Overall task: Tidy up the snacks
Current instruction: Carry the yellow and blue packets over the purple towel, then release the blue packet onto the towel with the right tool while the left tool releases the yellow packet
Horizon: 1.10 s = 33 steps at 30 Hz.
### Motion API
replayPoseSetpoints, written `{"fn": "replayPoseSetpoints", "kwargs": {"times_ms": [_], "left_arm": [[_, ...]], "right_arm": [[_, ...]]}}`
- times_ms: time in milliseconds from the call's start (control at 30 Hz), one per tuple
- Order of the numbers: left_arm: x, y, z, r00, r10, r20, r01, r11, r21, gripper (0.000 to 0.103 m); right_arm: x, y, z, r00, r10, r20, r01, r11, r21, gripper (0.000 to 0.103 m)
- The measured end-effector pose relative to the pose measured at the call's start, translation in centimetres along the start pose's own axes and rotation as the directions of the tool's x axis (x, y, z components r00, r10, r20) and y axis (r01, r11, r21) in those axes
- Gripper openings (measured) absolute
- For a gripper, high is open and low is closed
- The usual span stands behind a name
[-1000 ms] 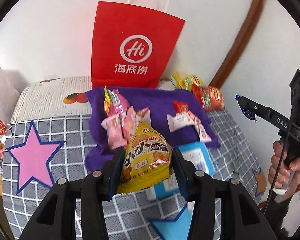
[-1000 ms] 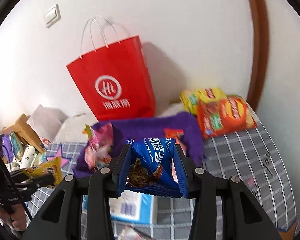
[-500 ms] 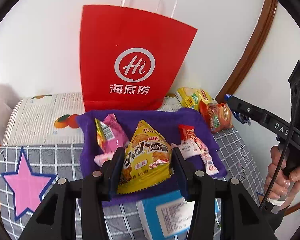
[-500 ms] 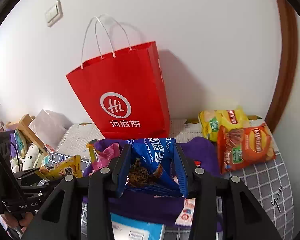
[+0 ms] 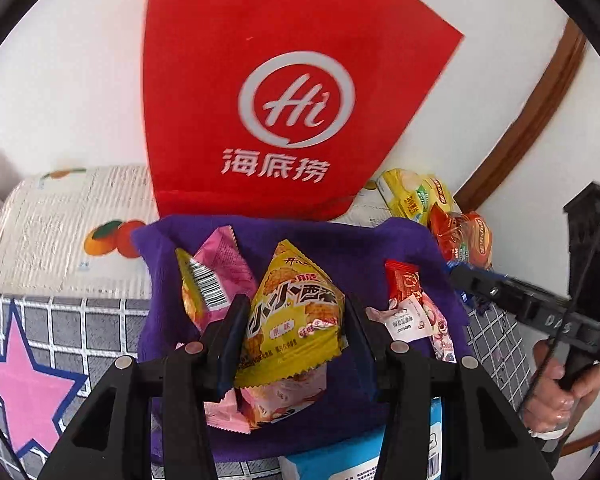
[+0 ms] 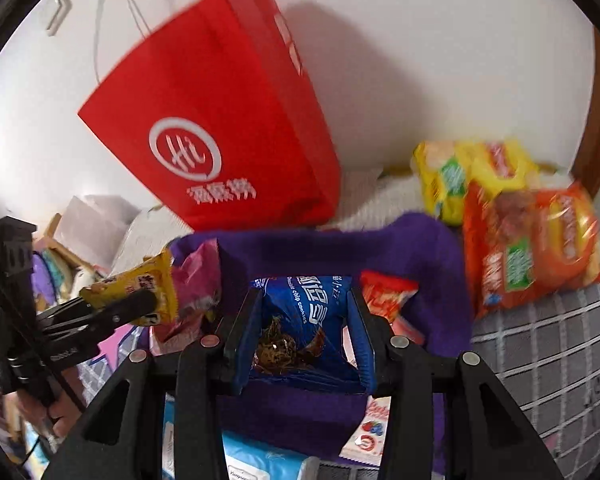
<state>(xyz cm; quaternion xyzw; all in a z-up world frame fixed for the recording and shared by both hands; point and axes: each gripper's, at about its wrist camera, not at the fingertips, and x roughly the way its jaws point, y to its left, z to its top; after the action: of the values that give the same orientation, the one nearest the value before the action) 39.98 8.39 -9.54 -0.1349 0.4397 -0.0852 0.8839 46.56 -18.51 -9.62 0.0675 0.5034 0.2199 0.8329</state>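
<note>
Left wrist view: left gripper (image 5: pixel 296 320) clamped on a yellow snack packet (image 5: pixel 294 316), a crinkly foil pouch with serrated end seams, held above the purple cloth (image 5: pixel 340 248). Right wrist view: right gripper (image 6: pixel 304 328) squeezing a blue cookie bag (image 6: pixel 306 312), glossy and creased between the pads. Both carried, apparently, toward the red paper bag (image 5: pixel 284 92) standing upright against the wall just behind the cloth (stiff matte paper, thin white cord handles). Step in hand, by the look of it: transport of two snacks for sorting, neither yet put down. Next move probably calls for lifting over the bag's rim or lowering onto the soft, fuzzy cloth, then easing the jaws apart; destination cannot be told for sure. Pink packets (image 5: pixel 220 260) and a red sachet (image 5: pixel 402 280) lying loose on the cloth; puffy orange and yellow chip bags (image 6: pixel 532 240) beside it on the grey checked cover (image 6: pixel 552 340).
</note>
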Motion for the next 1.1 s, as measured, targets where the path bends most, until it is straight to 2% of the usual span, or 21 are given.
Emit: {"fn": "replayPoseSetpoints", "kwargs": {"times_ms": [67,200,300,400,567,767,1100], "left_arm": [[-0.1,0.5,0.1,1.0,-0.016,0.001,0.016,1.0,-0.009,0.045],[-0.4,1.4,0.4,1.0,-0.022,0.011,0.022,0.999,-0.041,0.045],[-0.3,1.8,0.5,1.0,-0.031,0.004,0.031,0.998,-0.056,0.045],[-0.3,1.8,0.5,1.0,-0.026,0.004,0.026,0.998,-0.055,0.045],[0.0,1.4,0.4,1.0,-0.021,-0.002,0.021,0.999,-0.046,0.045],[0.6,1.1,0.3,0.999,-0.037,-0.017,0.036,0.998,-0.046,0.045],[1.0,1.0,0.2,0.999,-0.039,-0.023,0.037,0.998,-0.054,0.046]], "right_arm": [[1.1,0.0,-0.2,0.999,-0.02,-0.033,0.019,1.0,-0.012,0.042],[2.5,0.3,-0.6,0.994,0.017,-0.107,-0.019,1.0,-0.019,0.042],[3.7,0.9,-1.0,0.988,-0.051,-0.146,0.041,0.996,-0.076,0.042],[4.9,1.0,-1.4,0.979,-0.037,-0.199,0.021,0.997,-0.08,0.042],[5.9,1.3,-1.9,0.97,-0.102,-0.223,0.074,0.989,-0.13,0.042],[6.3,2.1,-2.5,0.963,-0.144,-0.227,0.099,0.975,-0.199,0.043],[7.8,1.7,-2.7,0.949,-0.194,-0.249,0.138,0.965,-0.225,0.046]]}}
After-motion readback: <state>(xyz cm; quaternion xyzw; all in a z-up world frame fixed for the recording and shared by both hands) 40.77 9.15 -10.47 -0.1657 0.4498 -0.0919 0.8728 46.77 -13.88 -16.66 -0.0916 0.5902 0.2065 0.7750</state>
